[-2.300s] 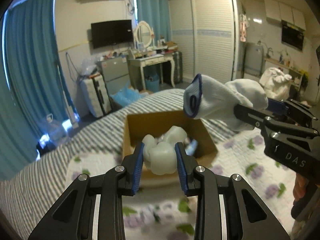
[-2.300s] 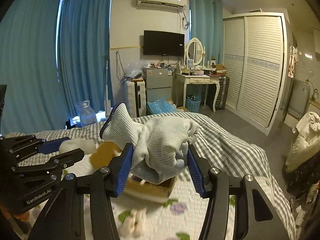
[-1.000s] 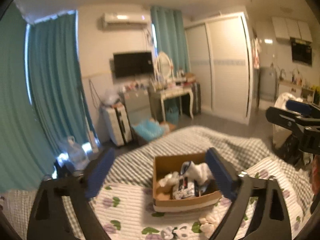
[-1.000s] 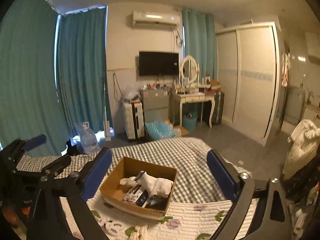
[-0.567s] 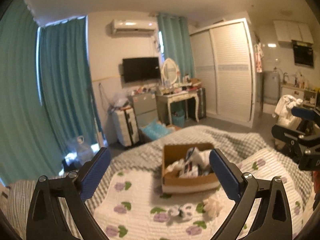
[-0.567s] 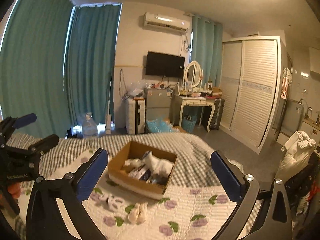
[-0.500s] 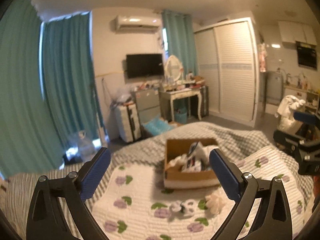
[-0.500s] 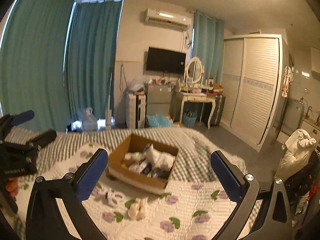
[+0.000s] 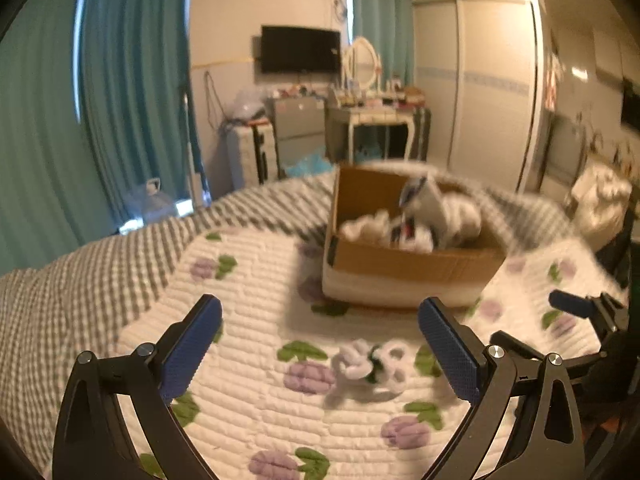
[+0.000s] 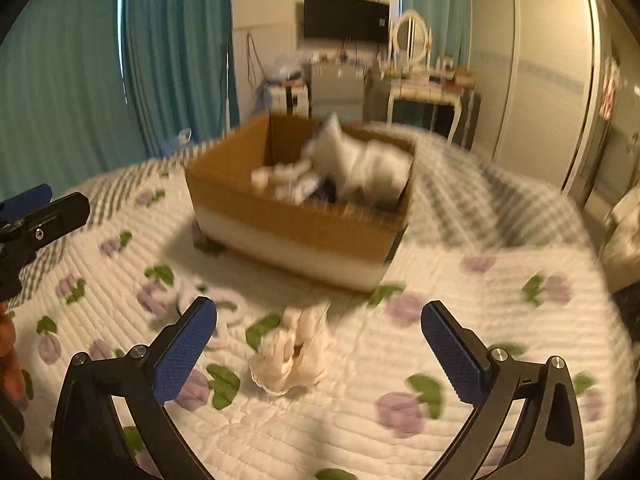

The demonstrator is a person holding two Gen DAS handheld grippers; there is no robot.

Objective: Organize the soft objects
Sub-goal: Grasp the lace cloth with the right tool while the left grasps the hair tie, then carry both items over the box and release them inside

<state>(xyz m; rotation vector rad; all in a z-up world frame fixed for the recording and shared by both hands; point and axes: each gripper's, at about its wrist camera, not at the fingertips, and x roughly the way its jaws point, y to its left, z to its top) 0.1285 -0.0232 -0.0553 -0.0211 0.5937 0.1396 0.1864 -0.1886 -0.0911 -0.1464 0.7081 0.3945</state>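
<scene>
A cardboard box (image 9: 412, 264) (image 10: 296, 220) sits on the floral quilt and holds several white socks and soft items (image 9: 436, 216) (image 10: 360, 164). A white looped soft item (image 9: 370, 364) lies on the quilt in front of my left gripper (image 9: 320, 348), which is wide open and empty. The same item shows blurred in the right wrist view (image 10: 216, 308). A cream crumpled soft item (image 10: 292, 352) lies in front of my right gripper (image 10: 320, 344), also wide open and empty.
The bed has a white quilt with purple flowers (image 9: 248, 400) over a grey checked blanket (image 9: 80, 264). Teal curtains (image 10: 168, 48), a dresser (image 9: 376, 120), a TV and wardrobe doors (image 10: 540, 72) stand beyond the bed. The other gripper shows at each frame's edge (image 9: 588, 312).
Both grippers let go of their socks into the box and opened wide. They pulled back, then dropped low toward the loose items on the quilt in front of the box.
</scene>
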